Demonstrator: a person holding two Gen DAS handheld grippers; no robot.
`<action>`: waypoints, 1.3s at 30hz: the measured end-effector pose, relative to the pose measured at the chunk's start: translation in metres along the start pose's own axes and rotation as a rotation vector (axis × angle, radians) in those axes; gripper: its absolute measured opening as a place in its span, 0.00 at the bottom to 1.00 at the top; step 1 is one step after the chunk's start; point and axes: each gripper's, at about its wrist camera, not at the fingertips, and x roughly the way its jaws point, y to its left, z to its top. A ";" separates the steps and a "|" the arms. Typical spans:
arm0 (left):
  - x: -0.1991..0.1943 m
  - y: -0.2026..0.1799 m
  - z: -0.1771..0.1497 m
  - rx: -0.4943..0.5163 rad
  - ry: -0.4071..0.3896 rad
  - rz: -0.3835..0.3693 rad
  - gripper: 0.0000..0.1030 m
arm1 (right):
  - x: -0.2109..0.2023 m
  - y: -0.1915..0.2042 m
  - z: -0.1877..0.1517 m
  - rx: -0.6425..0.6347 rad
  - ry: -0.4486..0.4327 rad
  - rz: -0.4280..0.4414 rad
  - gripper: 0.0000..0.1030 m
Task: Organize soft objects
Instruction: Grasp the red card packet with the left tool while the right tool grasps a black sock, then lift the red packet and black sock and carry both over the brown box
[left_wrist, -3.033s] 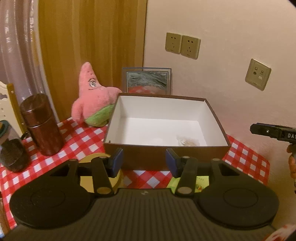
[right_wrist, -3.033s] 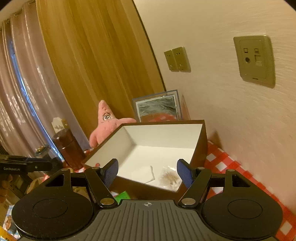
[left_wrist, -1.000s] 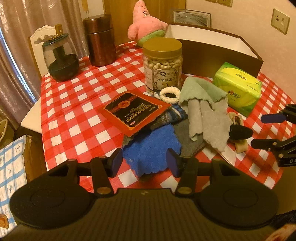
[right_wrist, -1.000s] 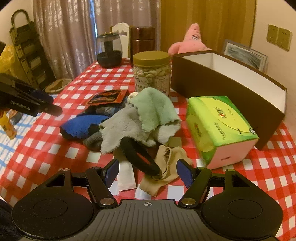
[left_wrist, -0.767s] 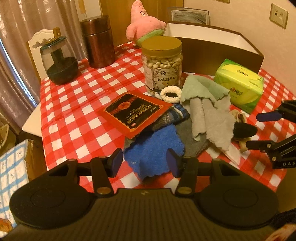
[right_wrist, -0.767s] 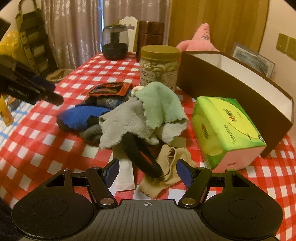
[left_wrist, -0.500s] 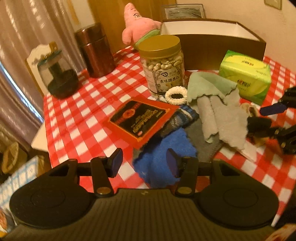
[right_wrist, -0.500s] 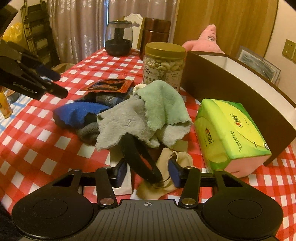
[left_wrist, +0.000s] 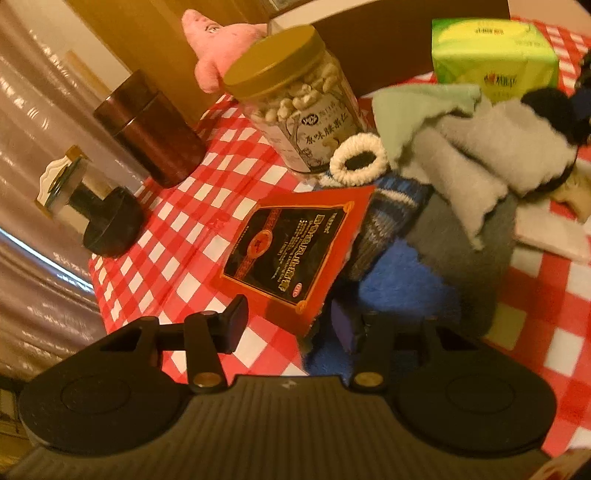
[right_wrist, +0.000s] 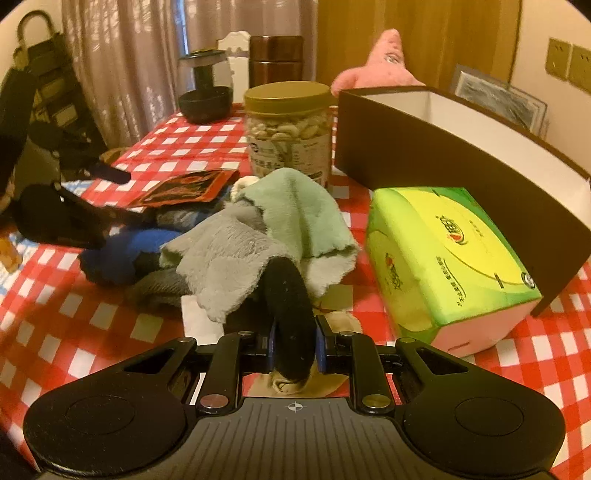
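While right tongs (right_wrist: 294, 349) pinch black band (right_wrist: 286, 295) at near loop on counter (right_wrist: 92, 321), expect light, limp, squashy load; grey cloth (right_wrist: 225, 258) drapes over it, may drag. Left tongs (left_wrist: 288, 325) spread over blue cloth (left_wrist: 402, 280).

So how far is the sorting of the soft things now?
Barely begun. No cloth shows in the visible part of the box. The right gripper is shut on the black band; the left gripper is open over the blue cloth. The grey cloth, green cloth and scrunchie remain on the table.

Black hairband (right_wrist: 288, 314) under grey cloth (right_wrist: 225, 258)
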 end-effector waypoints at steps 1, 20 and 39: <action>0.003 0.000 0.000 0.012 -0.001 0.004 0.42 | 0.001 -0.002 0.000 0.009 0.001 0.001 0.20; -0.018 0.045 -0.005 -0.173 -0.138 -0.001 0.03 | 0.001 -0.009 0.003 0.048 0.008 0.012 0.15; -0.064 0.096 -0.066 -0.740 -0.103 -0.102 0.09 | -0.037 0.004 -0.006 0.127 -0.014 0.013 0.11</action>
